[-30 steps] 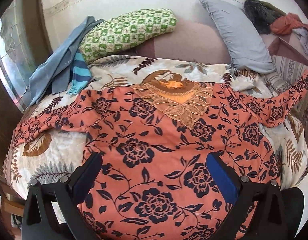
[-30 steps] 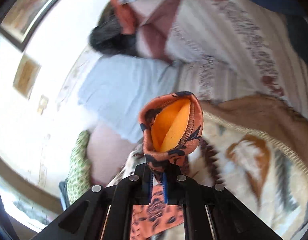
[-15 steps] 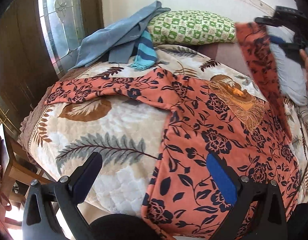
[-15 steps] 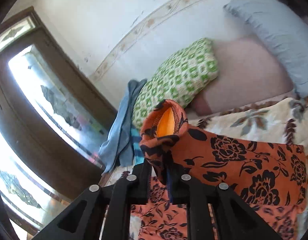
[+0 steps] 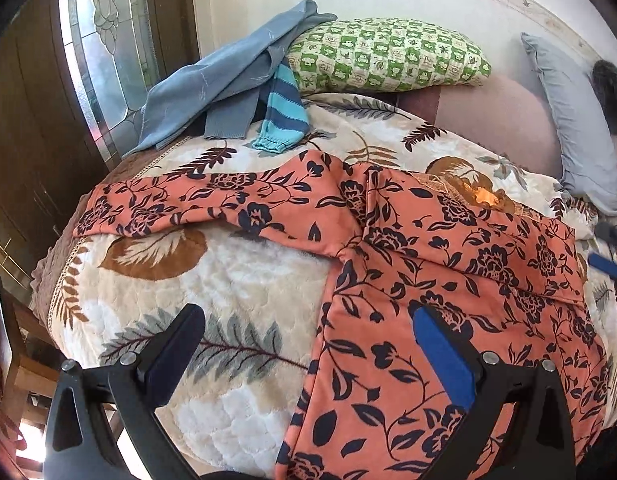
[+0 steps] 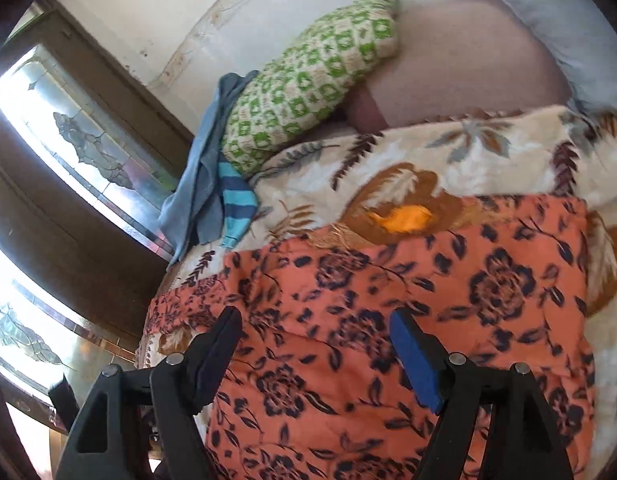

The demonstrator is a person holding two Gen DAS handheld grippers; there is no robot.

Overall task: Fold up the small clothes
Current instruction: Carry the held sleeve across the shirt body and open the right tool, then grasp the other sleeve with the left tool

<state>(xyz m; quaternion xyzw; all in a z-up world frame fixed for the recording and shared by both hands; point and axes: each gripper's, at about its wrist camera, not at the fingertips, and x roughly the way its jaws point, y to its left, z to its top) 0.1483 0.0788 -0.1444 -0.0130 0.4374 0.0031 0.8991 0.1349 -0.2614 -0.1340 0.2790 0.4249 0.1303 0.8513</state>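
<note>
On the bed, the right sleeve [image 5: 488,240] now lies folded across the top [image 5: 388,380]. Right gripper [image 6: 316,356] has just opened, released and empty; left gripper [image 5: 308,344] gapes empty. Left sleeve [image 5: 212,204] remains unfolded.

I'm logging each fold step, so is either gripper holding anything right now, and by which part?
Nothing is held. The right gripper, jaws just opened, hangs over the orange black-flowered cloth top, its sleeve folded across. The left gripper is open too.

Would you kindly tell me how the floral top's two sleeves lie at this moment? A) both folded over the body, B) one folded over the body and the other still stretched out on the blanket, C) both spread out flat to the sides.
B: on the floral top, one sleeve lies across the body, the other sleeve stretches over the blanket.
</note>
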